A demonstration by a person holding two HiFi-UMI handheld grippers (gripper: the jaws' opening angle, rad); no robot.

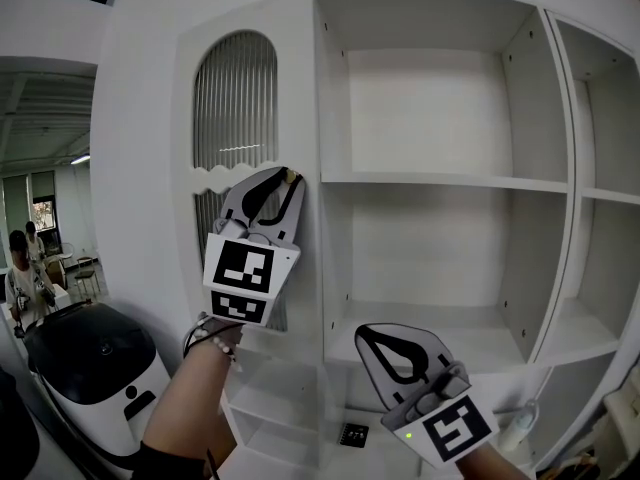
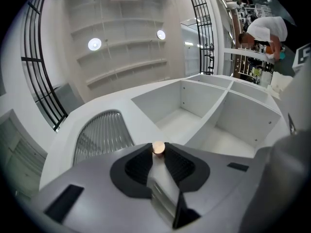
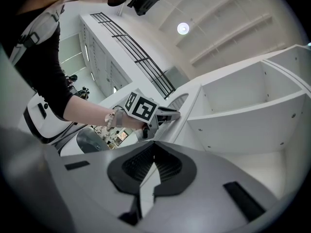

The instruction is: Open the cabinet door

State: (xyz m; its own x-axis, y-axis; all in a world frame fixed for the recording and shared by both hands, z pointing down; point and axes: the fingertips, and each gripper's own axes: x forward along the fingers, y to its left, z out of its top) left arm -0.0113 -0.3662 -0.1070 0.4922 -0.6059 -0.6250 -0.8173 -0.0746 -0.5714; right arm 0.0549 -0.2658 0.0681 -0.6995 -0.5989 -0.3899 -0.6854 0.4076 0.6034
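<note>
We clamp our left gripper [image 1: 288,179] on the small round knob [image 2: 158,147] at the right edge of the arched, ribbed cabinet door [image 1: 236,98]. Our right gripper [image 3: 154,145] hangs lower right of that door, jaws together and empty.

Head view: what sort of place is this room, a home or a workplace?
Probably a workplace, perhaps a lab or showroom, rather than a home. The tall white cabinet has bare upper shelves, a black-and-white machine stands beside it, and people are busy in the open hall at the left.
</note>
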